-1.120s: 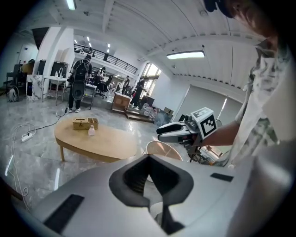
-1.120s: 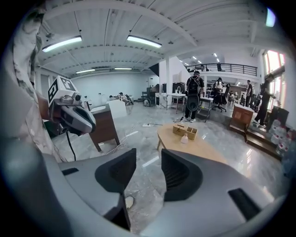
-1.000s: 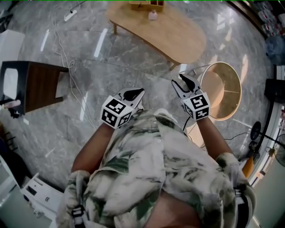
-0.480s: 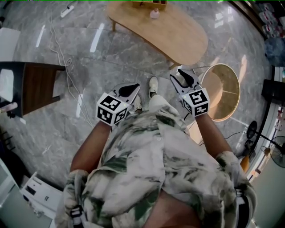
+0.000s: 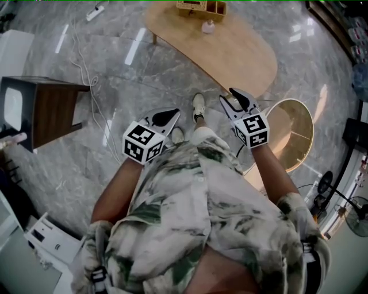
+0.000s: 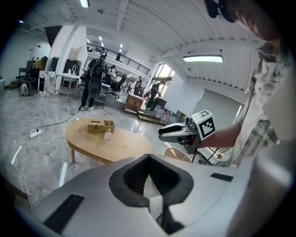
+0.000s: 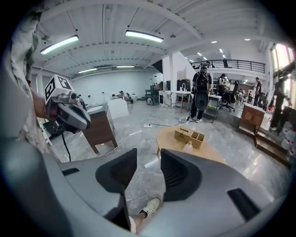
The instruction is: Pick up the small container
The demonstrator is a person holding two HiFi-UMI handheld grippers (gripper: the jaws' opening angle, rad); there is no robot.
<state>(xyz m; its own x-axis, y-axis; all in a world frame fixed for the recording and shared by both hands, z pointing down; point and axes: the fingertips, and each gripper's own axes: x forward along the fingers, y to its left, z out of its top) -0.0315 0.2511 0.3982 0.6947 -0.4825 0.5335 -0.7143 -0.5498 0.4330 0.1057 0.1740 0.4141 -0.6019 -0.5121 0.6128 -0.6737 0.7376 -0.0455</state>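
Observation:
The small container, a little pale bottle with a pinkish tint, stands on the oval wooden table beside a wooden box. It also shows in the left gripper view and the right gripper view. Both grippers are held in the air in front of the person's chest, well short of the table. My left gripper has its jaw tips together, with nothing in them. My right gripper stands open and empty; floor and a shoe show through its gap.
A dark wooden side table stands at the left, with white cables trailing on the marble floor. A round lampshade-like drum sits by the right arm. The person's shoe is stepping forward. People stand far behind the table.
The person has stepped forward: the table and the container have come nearer and lower in the head view. Both grippers keep their pose before the chest.

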